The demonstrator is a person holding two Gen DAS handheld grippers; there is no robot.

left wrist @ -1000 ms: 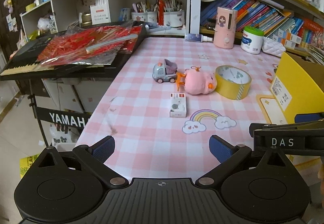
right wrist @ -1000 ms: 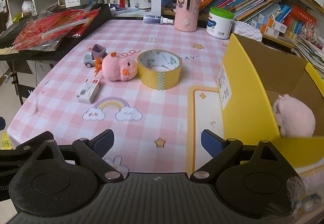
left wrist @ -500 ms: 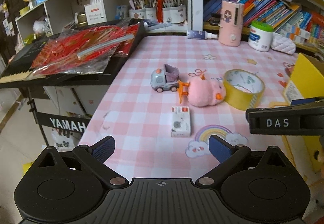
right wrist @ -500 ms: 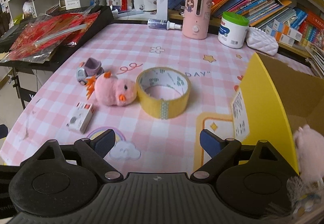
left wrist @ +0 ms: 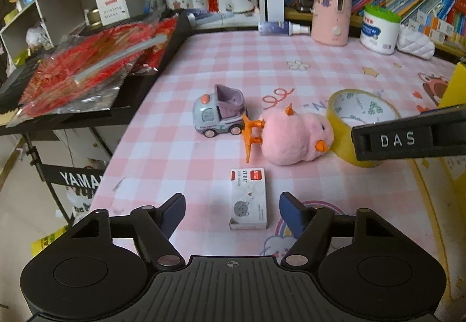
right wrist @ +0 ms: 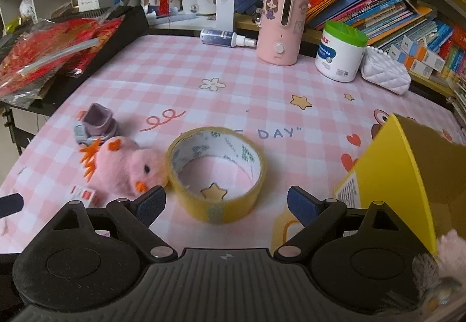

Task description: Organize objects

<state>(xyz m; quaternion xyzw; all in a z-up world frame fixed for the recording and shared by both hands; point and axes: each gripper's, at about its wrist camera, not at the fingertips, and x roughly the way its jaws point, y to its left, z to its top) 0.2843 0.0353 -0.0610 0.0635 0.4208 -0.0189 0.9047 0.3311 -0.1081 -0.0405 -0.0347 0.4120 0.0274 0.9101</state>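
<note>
Pink-checked cloth covers your table (left wrist: 221,65), with crowded shelves and books across the top of both views. Your left gripper (left wrist: 232,207) sits low at the bottom of its frame, jaws spread wide, nothing between them but the near end of the small white staple box (left wrist: 248,202), which lies flat on the cloth just above centre-bottom. Beyond it, mid-frame, the pink plush chick (left wrist: 294,139) lies on its side, its orange feet touching the toy truck (left wrist: 219,115) to its left.

Your right gripper (right wrist: 226,204) is also open wide, and the yellow tape roll (right wrist: 217,174) lies flat between and just ahead of its fingertips; its near edge seems level with the pads, though the fisheye makes that hard to judge. The chick's face presses against the roll's left side. At the right edge of that frame stands the yellow cardboard box (right wrist: 402,176), open, with something pink and fluffy in the lower right corner.
</note>
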